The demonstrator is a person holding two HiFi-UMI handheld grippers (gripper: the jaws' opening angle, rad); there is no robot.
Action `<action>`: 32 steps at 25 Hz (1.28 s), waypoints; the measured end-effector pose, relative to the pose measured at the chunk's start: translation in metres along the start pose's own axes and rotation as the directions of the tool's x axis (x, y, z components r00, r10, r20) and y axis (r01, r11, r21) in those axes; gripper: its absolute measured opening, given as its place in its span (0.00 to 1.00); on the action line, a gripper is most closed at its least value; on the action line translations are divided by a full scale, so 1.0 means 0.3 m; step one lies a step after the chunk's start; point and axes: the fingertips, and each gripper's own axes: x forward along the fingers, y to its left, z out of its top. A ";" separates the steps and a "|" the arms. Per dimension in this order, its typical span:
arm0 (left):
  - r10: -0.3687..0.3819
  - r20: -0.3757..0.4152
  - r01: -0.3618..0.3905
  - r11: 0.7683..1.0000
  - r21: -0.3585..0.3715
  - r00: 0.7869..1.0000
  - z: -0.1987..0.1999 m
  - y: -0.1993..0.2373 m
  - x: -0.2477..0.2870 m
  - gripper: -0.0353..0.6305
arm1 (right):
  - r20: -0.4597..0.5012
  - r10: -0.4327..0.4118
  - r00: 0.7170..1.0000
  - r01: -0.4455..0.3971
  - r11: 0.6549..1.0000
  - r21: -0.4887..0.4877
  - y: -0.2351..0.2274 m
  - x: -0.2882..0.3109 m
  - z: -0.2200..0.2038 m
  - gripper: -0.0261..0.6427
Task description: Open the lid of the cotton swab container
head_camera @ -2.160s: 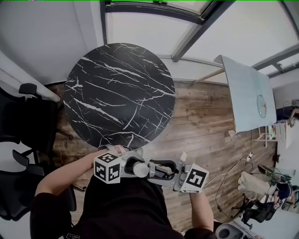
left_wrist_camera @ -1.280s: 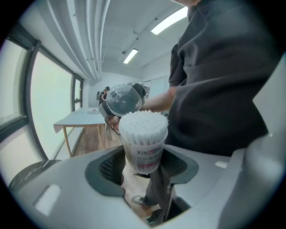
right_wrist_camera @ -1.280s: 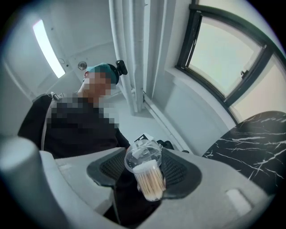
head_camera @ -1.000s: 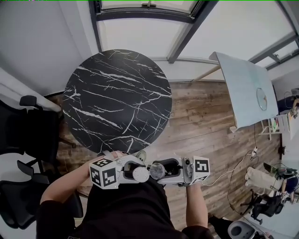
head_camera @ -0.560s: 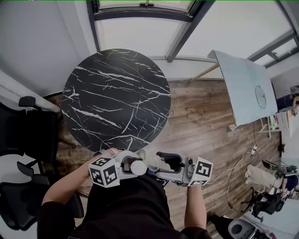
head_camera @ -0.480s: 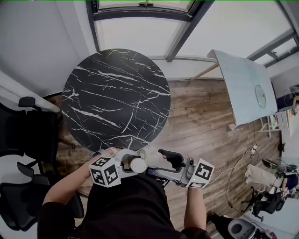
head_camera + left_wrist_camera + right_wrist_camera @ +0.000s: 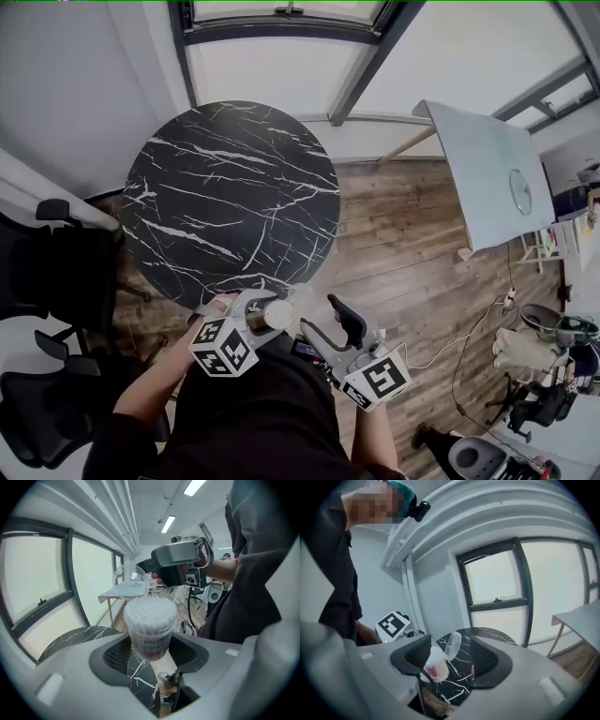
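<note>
My left gripper [image 7: 150,652] is shut on the cotton swab container [image 7: 150,625], a clear tub packed with white swabs and held upright between the pads. Its clear round lid [image 7: 131,581] is flipped up and back, hanging off the far left rim. In the head view the container [image 7: 277,317] sits low in the middle, with the lid [image 7: 302,300] beside it. My right gripper [image 7: 325,324] is just right of it, jaws apart and empty. The right gripper view shows the container [image 7: 435,665] and lid [image 7: 452,645] beyond the open right gripper [image 7: 452,660].
A round black marble table [image 7: 234,187] stands just ahead over a wooden floor [image 7: 403,244]. A white table [image 7: 487,178] is at the right and black office chairs [image 7: 56,272] are at the left. Windows run along the far wall.
The right gripper has drawn back from the container's top, swung right and turned. The lid, down a second ago, now stands open. The left gripper tipped and shifted slightly with the container.
</note>
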 end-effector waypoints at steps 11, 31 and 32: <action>-0.020 0.053 0.018 0.999 0.033 0.998 0.010 -0.038 -0.003 0.44 | -0.049 -0.063 0.997 0.069 0.988 0.138 -0.034 0.016 -0.086 0.20; -0.031 0.104 0.024 0.997 0.067 0.994 0.017 -0.036 0.022 0.44 | -0.009 0.070 0.997 -0.048 0.762 0.646 -0.112 0.026 -0.187 0.15; -0.034 0.103 0.027 0.998 0.063 0.994 0.015 -0.036 0.025 0.44 | -0.003 0.070 0.998 -0.051 0.766 0.641 -0.112 0.026 -0.186 0.16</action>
